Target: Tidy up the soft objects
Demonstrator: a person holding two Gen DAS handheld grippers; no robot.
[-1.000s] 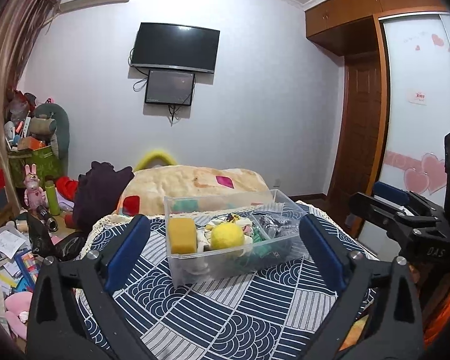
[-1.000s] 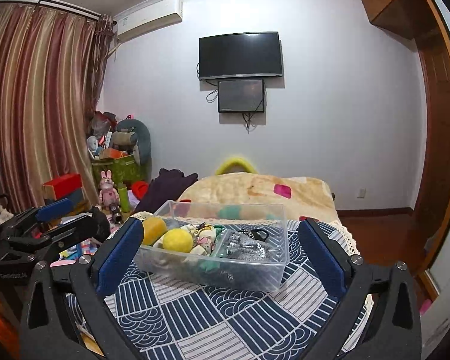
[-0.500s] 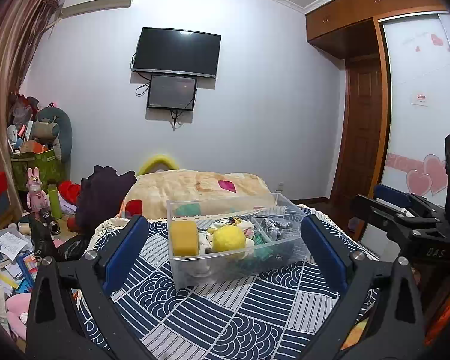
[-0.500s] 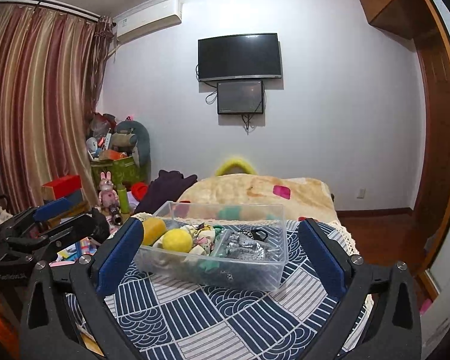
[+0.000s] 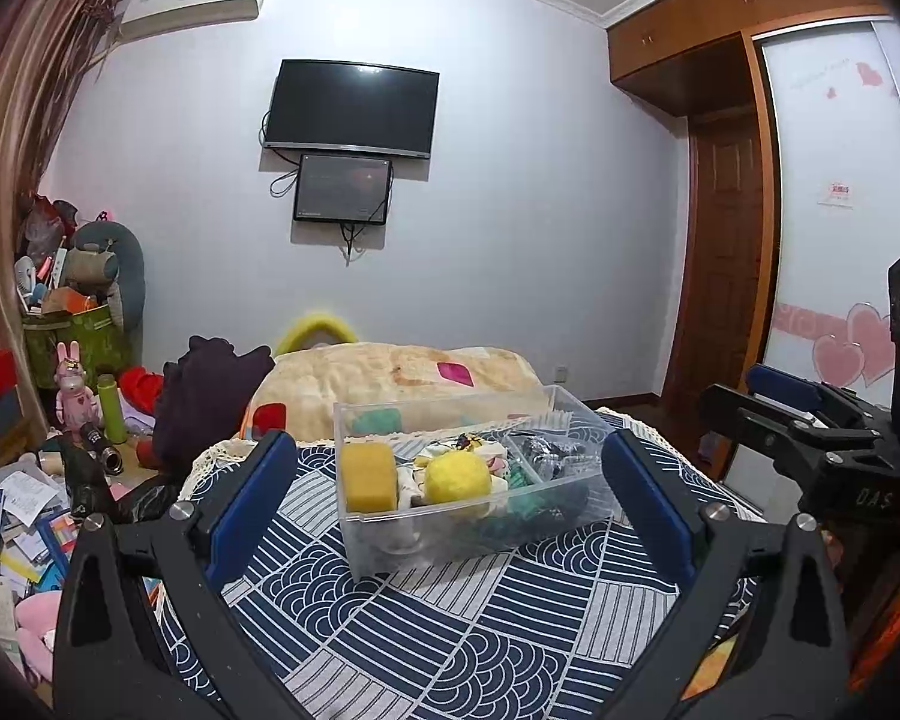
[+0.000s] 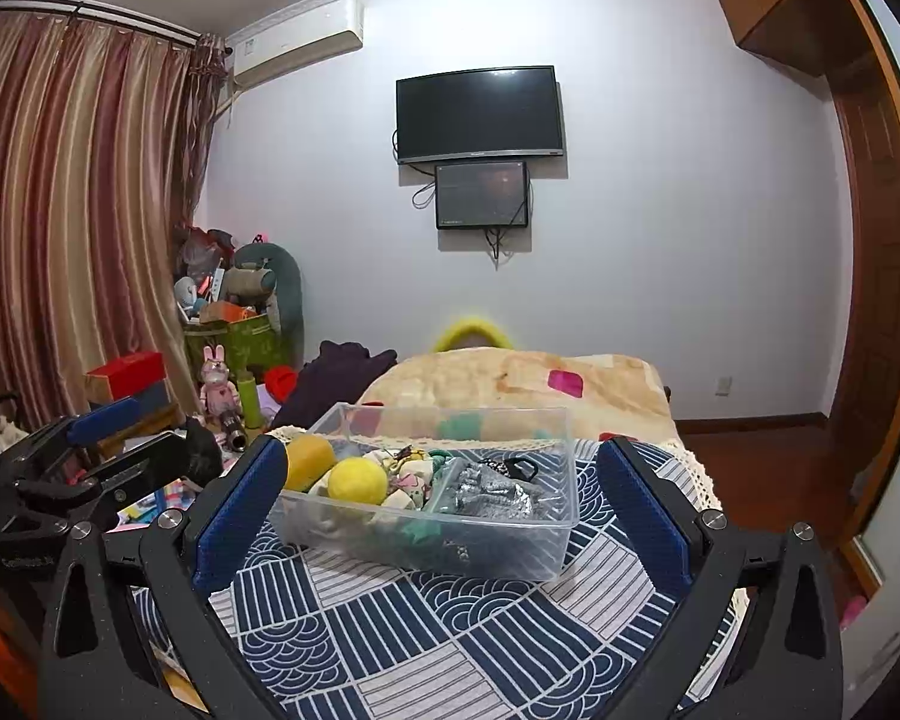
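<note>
A clear plastic box (image 5: 390, 546) (image 6: 510, 558) stands on a small table with a blue and white patterned cloth (image 5: 450, 630) (image 6: 426, 636). Inside lie a yellow sponge block (image 5: 369, 476) (image 6: 307, 459), a fuzzy yellow ball (image 5: 457, 476) (image 6: 357, 480), small fabric pieces and a silvery crumpled item (image 6: 492, 492). My left gripper (image 5: 447, 480) is open, its blue pads on either side of the box and short of it. My right gripper (image 6: 441, 489) is open too, nothing between its pads. Each gripper shows at the side of the other's view.
Behind the table lies a bed with a beige blanket (image 5: 390, 378) and a dark purple bundle (image 5: 204, 384). Clutter, a pink rabbit figure (image 5: 72, 378) and a green bin (image 5: 78, 336) fill the floor at the left. A wooden door (image 5: 720, 264) stands at the right.
The left wrist view has tilted slightly downward relative to the room, so the box sits a little higher in frame. The right gripper has hardly moved. Both stay open.
</note>
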